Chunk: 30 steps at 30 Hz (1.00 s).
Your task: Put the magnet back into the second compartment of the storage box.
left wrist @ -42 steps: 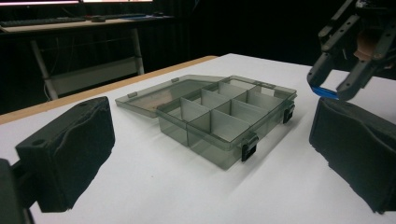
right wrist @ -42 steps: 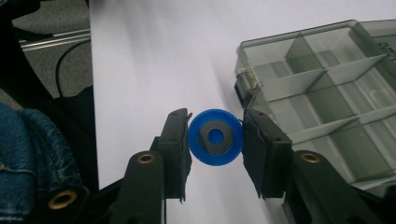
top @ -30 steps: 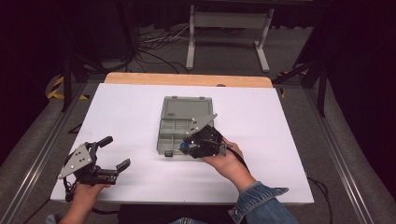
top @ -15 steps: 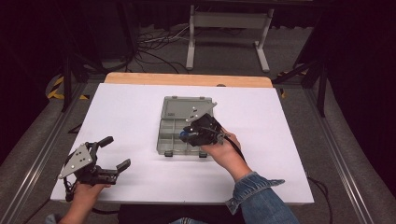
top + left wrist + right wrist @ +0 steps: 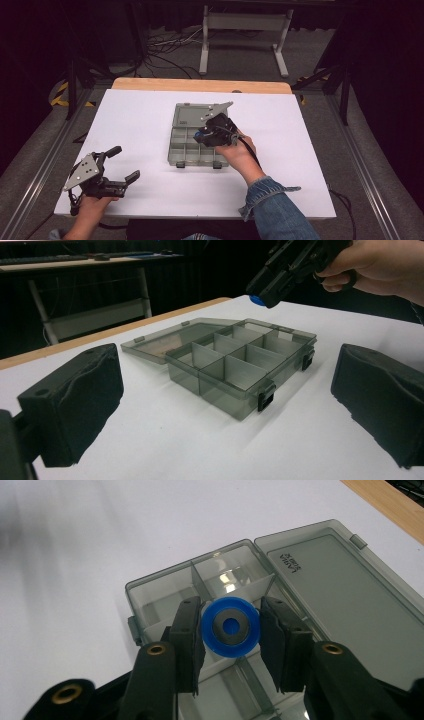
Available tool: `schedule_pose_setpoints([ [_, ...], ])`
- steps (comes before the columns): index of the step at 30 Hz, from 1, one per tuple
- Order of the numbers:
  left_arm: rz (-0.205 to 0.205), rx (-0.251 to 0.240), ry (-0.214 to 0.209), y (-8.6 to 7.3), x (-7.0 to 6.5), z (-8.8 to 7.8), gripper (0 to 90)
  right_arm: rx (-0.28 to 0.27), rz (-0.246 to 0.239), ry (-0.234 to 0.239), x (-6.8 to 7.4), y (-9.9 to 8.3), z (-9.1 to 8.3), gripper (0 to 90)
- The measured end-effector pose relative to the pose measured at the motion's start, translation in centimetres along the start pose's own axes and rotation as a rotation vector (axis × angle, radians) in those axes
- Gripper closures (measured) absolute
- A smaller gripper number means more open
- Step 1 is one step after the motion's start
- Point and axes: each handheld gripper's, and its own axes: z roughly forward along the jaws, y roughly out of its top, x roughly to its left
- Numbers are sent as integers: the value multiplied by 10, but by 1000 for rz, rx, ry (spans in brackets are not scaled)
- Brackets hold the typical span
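Table: white rectangular top with a wooden strip along its far edge, standing on a grey floor with dark surroundings.

Organiser box: smoky translucent grey plastic, set near the middle of the table, its hinged lid folded open flat on the far side. The tray is split by partitions into several compartments; two dark latches sit on its near wall. In the left gripper view the box lies between that gripper's jaws but well beyond them.

Left gripper: held in the person's left hand at the near left corner of the table, well apart from the box. Its black jaws stand spread wide with nothing between them.

Right gripper: held in the person's right hand, a denim sleeve behind it, hanging over the right part of the tray and tilted downward.

Blue ring: a small round blue piece with a grey inner disc and blue centre, pinched by its rim between the right gripper's two pads, above the tray's compartments next to the lid. It also shows as a blue spot under the gripper's tip.
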Motion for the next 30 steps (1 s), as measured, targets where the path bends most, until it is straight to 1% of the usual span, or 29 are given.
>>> schedule_pose_setpoints([
  [6, 0, 0, -1, 0, 0, 0, 11, -1, 6, -11, -3, 4, 5, 627],
  [7, 4, 2, 0, 0, 0, 0, 11, 4, 9, -13, -5, 5, 9, 628],
  [13, -1, 0, -1, 0, 0, 0, 11, 12, 28, -22, -11, 5, 17, 627],
  [20, 2, 3, -3, 0, 1, 1, 11, 16, 48, -33, -20, 4, 23, 627],
  [23, 2, 5, -6, 0, 0, 1, 11, 16, 67, -34, -23, 3, 26, 627],
  [26, 3, 5, -5, 0, 0, 1, 11, 15, 74, -32, -24, 3, 28, 627],
  [30, 2, 2, -5, 0, 1, 1, 11, 32, 73, -28, -27, 1, 36, 627],
])
